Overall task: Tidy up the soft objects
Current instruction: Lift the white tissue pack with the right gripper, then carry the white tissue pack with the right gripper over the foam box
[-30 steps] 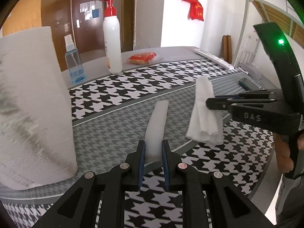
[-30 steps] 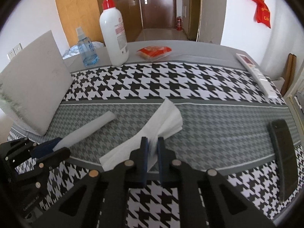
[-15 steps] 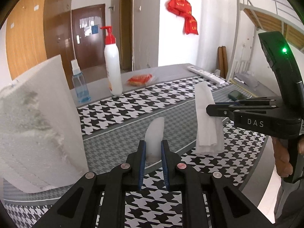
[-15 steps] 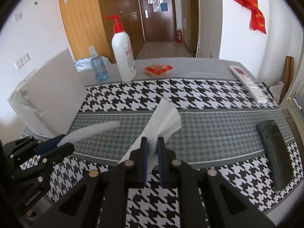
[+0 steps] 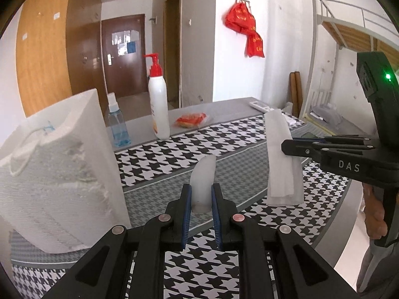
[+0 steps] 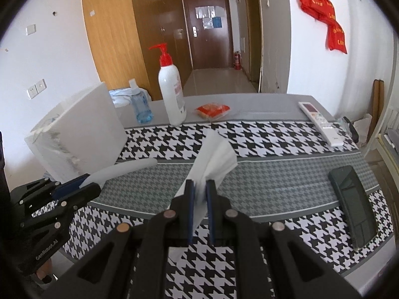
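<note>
My left gripper (image 5: 201, 191) is shut on a narrow white strip of soft tissue (image 5: 203, 174) and holds it above the houndstooth table. It also shows in the right wrist view (image 6: 119, 170), sticking out of the left gripper (image 6: 84, 183). My right gripper (image 6: 199, 189) is shut on a folded white tissue (image 6: 214, 157), lifted off the table. In the left wrist view the tissue (image 5: 280, 159) hangs from the right gripper (image 5: 286, 147) at the right. A large white tissue pack (image 5: 57, 174) stands at the left.
At the back stand a white pump bottle (image 6: 172, 94), a small blue spray bottle (image 6: 141, 104) and an orange snack packet (image 6: 213, 109). A white remote (image 6: 319, 122) lies at the far right and a black phone (image 6: 354, 196) near the right edge.
Both grippers have risen with their tissues, which now hang clear of the table. The view has tilted up, showing more of the room.
</note>
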{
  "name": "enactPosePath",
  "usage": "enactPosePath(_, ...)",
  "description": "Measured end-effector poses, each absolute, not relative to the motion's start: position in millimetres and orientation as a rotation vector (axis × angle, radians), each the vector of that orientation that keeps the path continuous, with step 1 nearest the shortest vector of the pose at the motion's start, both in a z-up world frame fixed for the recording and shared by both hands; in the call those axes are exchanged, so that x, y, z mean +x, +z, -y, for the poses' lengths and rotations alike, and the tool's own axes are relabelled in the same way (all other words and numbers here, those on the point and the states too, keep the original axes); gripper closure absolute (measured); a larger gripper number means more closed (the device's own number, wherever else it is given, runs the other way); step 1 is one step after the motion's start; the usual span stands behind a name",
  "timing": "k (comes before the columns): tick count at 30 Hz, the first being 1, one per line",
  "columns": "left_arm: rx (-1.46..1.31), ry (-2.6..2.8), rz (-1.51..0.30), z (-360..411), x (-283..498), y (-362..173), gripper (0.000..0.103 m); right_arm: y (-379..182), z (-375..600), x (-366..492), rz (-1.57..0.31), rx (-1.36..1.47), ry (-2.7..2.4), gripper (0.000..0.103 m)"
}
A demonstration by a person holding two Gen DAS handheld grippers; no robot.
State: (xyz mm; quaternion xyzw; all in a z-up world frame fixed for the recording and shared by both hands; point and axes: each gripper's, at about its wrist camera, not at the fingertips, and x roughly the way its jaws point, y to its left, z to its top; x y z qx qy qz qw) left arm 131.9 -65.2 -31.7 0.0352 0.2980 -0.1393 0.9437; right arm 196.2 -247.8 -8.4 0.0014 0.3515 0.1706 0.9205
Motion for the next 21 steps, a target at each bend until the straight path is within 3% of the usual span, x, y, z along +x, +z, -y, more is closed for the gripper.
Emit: enactPosePath(21,0.065,-0.226,-0.489,50,121,4,0.086,21,239,182,-0.621,-0.003,0.388,0.091)
